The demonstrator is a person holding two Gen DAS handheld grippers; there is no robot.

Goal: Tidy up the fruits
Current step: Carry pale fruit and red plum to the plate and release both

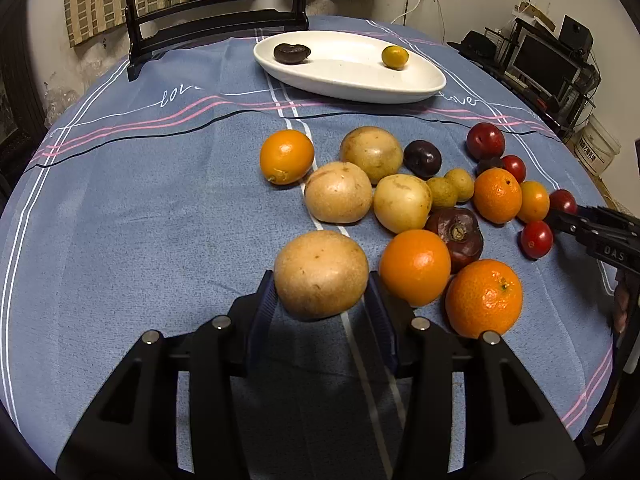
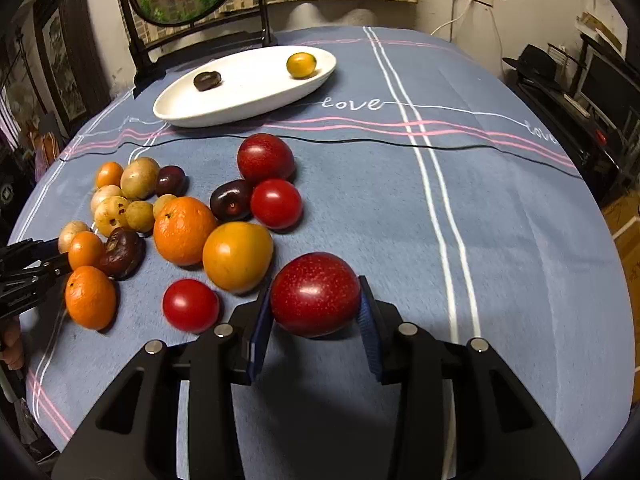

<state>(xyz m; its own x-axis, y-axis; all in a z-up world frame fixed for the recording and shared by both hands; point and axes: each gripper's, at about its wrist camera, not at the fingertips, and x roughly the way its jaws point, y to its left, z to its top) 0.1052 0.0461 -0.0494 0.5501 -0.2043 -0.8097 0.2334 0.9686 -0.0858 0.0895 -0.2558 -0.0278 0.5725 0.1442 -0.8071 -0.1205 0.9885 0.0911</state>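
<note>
Far end of worktop (image 1: 140, 200): the dish (image 1: 348, 80) sits before the mirror stand (image 1: 216, 28), holding two fruits well apart, one at each end.
Middle: the fruit pile (image 1: 400, 200) lies between the dish and my tools.
My left tool (image 1: 320, 300): at the pile's near left edge, a fruit (image 1: 320, 274) between its fingers.
My right tool (image 2: 316, 312): at the pile's near right edge, a fruit (image 2: 316, 294) between its fingers.

Both views are evenly lit from overhead. Small highlights are seen on the fruit ahead of the jaws, and glare on the plate (image 1: 400, 84) beyond them. Soft shadows are cast on the cloth (image 2: 520, 240) below the jaws. Strong fisheye curvature and dark vignetting are present at the edges. Focus is sharp.
</note>
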